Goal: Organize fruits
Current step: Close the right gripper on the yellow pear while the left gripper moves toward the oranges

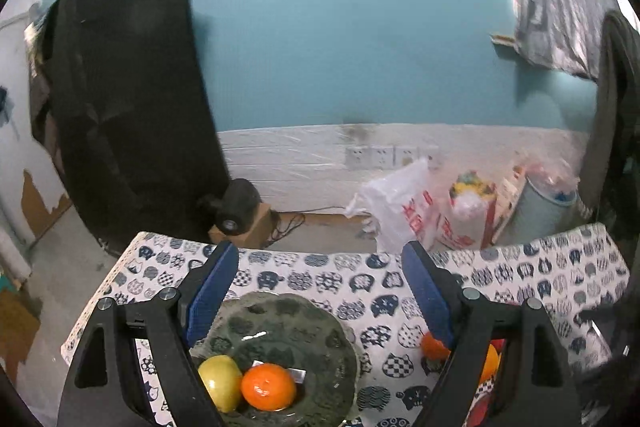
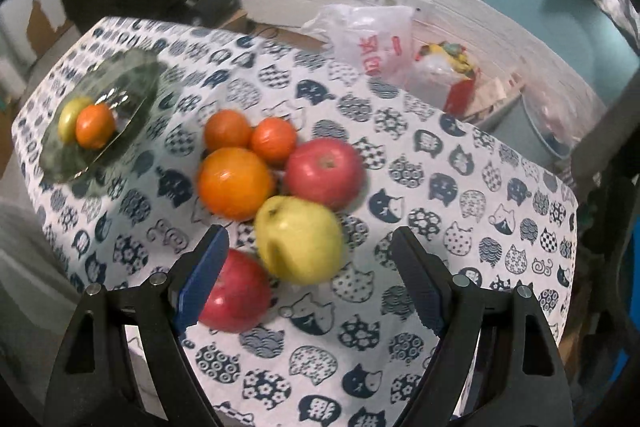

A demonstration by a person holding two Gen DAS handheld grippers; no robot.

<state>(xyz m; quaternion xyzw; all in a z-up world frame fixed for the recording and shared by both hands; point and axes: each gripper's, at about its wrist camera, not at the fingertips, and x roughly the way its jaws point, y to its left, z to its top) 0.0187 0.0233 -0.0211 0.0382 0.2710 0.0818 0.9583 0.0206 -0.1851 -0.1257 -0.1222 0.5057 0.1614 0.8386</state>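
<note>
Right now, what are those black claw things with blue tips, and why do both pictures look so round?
They are two grabbing tools, one in each hand of a person. Each has a small wide-eyed camera looking along its fingers, which bends the picture round. One picture comes from the left gripper, above a dark plate with a yellow apple and an orange. The other comes from the right gripper, above a cat-print tablecloth with six loose fruits: three oranges, two red apples and a second yellow apple. Both grippers are open and hold nothing.

Teal wall (image 1: 340,27), white socket-lined skirting (image 1: 300,151)
</note>
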